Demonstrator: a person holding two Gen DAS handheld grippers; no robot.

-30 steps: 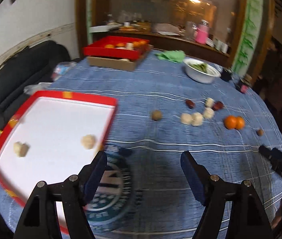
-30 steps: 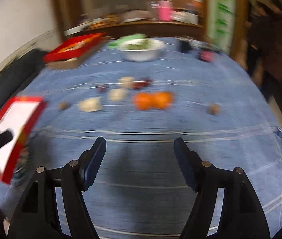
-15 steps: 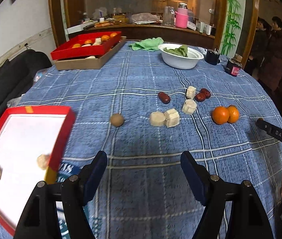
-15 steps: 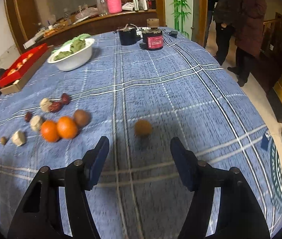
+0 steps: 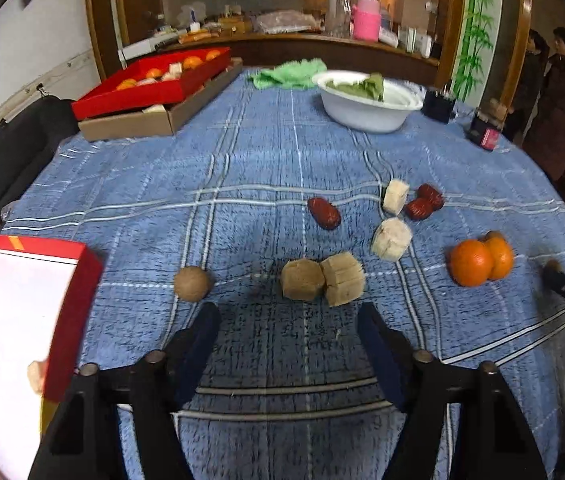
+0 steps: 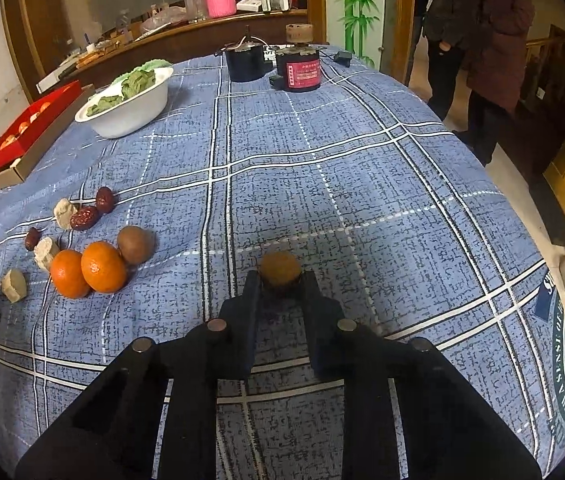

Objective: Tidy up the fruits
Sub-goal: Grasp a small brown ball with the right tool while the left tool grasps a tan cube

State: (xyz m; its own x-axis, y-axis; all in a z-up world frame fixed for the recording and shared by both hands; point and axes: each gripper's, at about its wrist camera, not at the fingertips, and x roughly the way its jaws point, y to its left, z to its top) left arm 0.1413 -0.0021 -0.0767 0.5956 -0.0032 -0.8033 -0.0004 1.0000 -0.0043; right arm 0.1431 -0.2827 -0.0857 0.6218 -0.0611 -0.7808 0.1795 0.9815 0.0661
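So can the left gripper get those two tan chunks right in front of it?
Probably yes: the left gripper is open, the tan chunks lie just ahead, and nothing blocks the way.

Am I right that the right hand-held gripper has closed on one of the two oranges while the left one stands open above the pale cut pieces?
Not quite: the right hand-held gripper has just closed on the small round brown fruit, as the right wrist view shows; the two oranges lie untouched to its left. The left hand-held gripper does stand open by the pale cut pieces.

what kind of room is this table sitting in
Probably a dining room in a home or small eatery: a round table under a blue checked cloth, a wooden sideboard cluttered with bottles, and a white bowl of greens.
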